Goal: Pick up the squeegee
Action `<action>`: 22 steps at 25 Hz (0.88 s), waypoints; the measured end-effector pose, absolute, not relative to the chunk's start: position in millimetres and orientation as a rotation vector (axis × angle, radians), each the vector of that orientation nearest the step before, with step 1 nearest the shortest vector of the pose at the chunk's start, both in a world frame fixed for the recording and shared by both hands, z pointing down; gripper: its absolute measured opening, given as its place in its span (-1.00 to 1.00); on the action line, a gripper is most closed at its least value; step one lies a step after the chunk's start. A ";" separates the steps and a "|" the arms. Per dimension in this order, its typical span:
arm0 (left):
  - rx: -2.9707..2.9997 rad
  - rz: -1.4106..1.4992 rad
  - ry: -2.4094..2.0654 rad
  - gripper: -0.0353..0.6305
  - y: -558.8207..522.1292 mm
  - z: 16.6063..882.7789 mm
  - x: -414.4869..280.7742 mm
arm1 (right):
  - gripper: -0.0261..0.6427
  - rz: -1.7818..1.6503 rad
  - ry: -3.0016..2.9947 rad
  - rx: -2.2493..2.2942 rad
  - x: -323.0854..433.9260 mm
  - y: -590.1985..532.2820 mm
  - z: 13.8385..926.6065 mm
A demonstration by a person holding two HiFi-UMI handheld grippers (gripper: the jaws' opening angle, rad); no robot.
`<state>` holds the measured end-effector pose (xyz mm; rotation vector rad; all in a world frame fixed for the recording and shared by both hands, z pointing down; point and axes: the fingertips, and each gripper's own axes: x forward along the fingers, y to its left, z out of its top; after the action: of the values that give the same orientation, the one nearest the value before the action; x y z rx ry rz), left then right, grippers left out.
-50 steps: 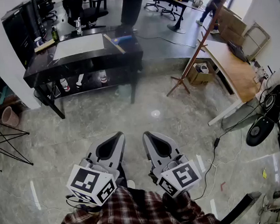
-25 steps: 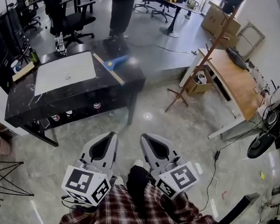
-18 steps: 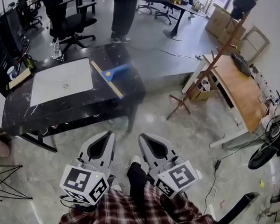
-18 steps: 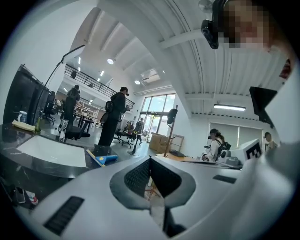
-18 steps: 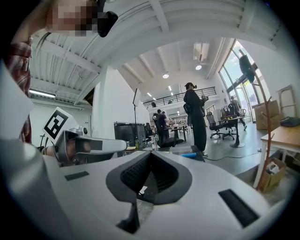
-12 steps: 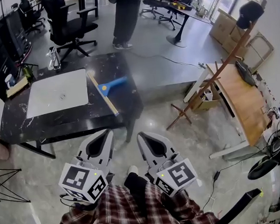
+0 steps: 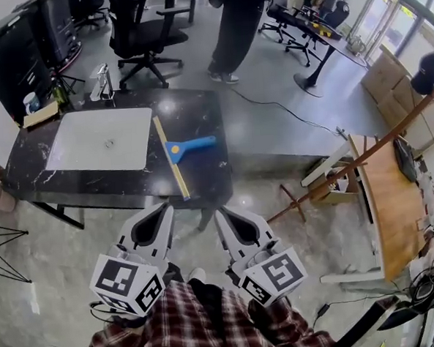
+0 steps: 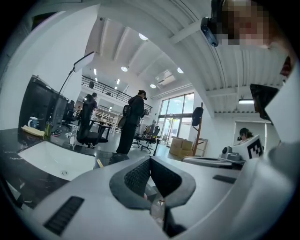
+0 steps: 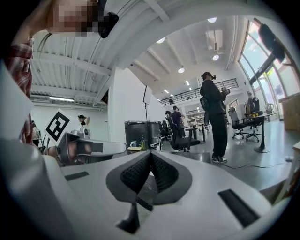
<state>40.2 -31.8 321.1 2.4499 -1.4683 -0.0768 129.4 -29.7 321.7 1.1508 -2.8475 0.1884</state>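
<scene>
Head view: blue-handled, tan-bladed squeegee (image 7: pixel 177 149) lies flat; left claw (image 7: pixel 164 208) and right claw (image 7: pixel 219 212) pressed together.

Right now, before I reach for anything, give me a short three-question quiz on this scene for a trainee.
1. True or false: in the head view, the squeegee lies on the table, just right of the white panel.
2. The squeegee's handle is: A red, B blue, C green.
3. Fill in: the left tool and the right tool are both ____ and hold nothing.

Key: 1 true; 2 B; 3 shut.
</scene>
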 end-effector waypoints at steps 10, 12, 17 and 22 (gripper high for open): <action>2.370 -0.073 -1.540 -0.86 -98.0 334.2 -7.8 | -0.89 0.253 -2.867 1.050 83.7 -101.7 335.9; 2.381 -0.072 -1.521 -0.86 -120.7 333.4 -14.6 | -0.89 0.255 -2.862 1.069 77.8 -123.4 334.7; 2.416 -0.049 -1.458 -0.86 -185.0 330.5 -34.8 | -0.89 0.261 -2.832 1.113 56.5 -188.3 331.7; 2.468 -0.011 -1.414 -0.86 -244.3 330.8 -58.9 | -0.89 0.258 -2.805 1.160 31.2 -247.9 334.8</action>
<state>-58.9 -244.3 330.8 2.4677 -1.4141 -0.0115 31.2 -247.9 334.8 1.1597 -2.8050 0.2580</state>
